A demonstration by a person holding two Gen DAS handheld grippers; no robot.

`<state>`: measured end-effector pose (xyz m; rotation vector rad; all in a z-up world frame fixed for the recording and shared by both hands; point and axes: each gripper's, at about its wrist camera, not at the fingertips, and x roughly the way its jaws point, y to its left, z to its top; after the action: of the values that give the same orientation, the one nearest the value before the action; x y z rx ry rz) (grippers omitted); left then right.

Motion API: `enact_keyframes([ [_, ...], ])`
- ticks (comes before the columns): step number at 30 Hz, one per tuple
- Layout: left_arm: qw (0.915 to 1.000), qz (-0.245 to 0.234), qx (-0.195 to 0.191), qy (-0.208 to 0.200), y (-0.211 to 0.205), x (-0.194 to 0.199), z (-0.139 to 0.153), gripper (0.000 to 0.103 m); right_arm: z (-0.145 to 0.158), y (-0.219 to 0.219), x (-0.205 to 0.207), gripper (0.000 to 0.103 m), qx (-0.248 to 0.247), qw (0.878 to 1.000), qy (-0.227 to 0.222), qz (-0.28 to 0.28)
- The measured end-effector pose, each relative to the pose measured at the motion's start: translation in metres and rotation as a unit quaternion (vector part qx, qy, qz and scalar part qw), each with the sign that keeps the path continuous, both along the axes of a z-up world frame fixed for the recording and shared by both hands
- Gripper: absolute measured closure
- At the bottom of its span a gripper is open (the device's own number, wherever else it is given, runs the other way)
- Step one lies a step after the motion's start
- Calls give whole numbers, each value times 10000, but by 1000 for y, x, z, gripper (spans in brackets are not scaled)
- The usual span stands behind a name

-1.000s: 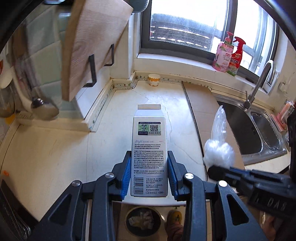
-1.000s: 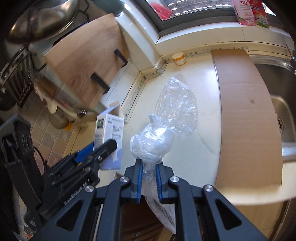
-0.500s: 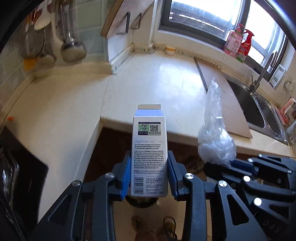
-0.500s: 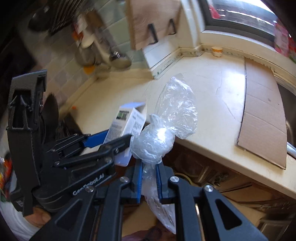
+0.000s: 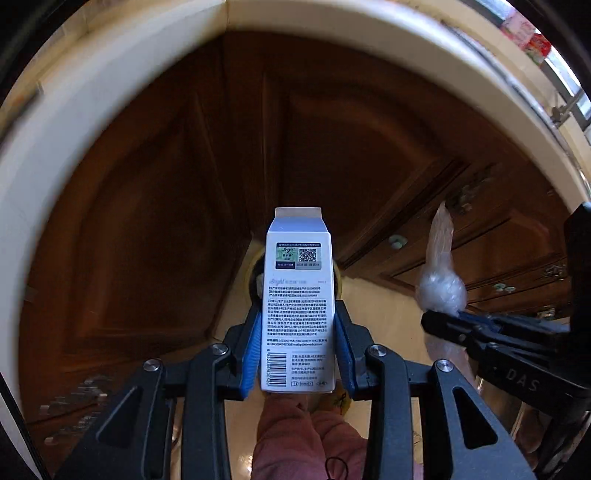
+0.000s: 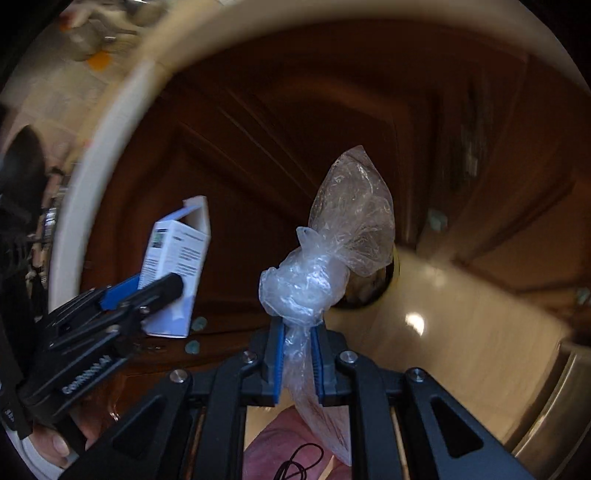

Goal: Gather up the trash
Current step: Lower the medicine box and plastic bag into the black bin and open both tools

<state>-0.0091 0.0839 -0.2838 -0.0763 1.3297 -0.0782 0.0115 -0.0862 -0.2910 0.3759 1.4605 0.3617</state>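
Both views are dim and warm-toned, heavily fisheye-bent at the rims. Motion blur smears the right view; a glare spot shines on the floor point(image 6: 413, 321).

A round dark-mouthed bin point(image 5: 255, 280) is mostly hidden behind the white-and-blue printed carton point(image 5: 298, 314). At two o'clock, red-labelled bottles point(image 5: 524, 35) are blurred and edge-cut. The cream table edge point(image 6: 110, 122) smears; perhaps motion.

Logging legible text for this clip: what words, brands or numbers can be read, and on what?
"Bright": carton, beside its QR label; the small print and barcode digits are too small to read.
"DAS": right gripper body.
"GoRobotAI", roughly; blurred: left gripper body.
Plastic bag: no text.
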Motion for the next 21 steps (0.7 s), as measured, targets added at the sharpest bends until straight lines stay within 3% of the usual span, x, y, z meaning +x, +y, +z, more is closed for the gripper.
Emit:
enact_keyframes([
  [15,9989,-156,-96,431,0,57,-182,68,-172,12,60,87,-29,9975,678,-197],
  [18,9983,-186,70,555,1,73,-199,55,-198,18,74,84,-64,9958,894,-196],
  [21,9976,-94,183,656,8,80,-212,45,-213,17,82,75,-90,9944,1000,-339],
])
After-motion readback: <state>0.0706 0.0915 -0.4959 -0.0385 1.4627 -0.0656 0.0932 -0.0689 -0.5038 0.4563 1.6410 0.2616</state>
